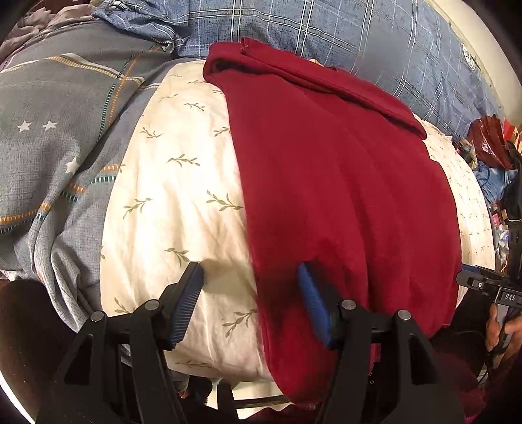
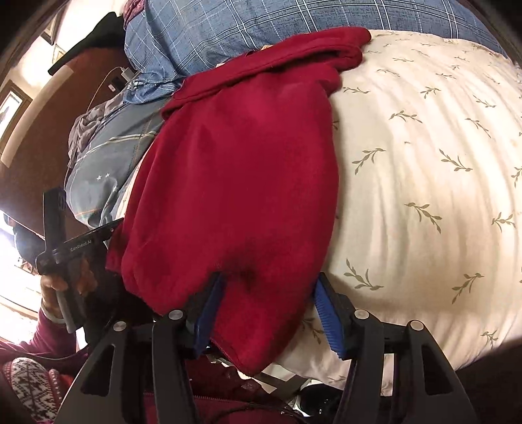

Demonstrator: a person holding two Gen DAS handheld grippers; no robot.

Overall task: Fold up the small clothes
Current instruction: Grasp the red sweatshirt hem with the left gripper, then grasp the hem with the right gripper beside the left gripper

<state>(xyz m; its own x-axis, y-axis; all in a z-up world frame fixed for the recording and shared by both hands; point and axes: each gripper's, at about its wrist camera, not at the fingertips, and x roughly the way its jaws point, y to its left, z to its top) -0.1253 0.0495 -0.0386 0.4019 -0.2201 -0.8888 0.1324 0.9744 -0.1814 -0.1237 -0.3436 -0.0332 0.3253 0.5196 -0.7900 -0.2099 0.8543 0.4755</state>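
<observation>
A dark red garment (image 1: 339, 182) lies lengthwise on a cream leaf-print bed sheet (image 1: 169, 182), its far end folded over. My left gripper (image 1: 249, 270) is open at the garment's near left edge, the right finger on the red cloth, the left finger on the sheet. In the right wrist view the same garment (image 2: 241, 169) hangs over the bed edge. My right gripper (image 2: 267, 280) is open with its jaws astride the garment's near right corner; the cloth lies between the fingers, not pinched.
A grey star-print quilt (image 1: 49, 156) is bunched at the left. A blue plaid pillow (image 1: 326, 29) lies at the far end. Clutter sits beyond the bed's right side (image 1: 492, 153). The other handheld gripper (image 2: 71, 248) shows at left.
</observation>
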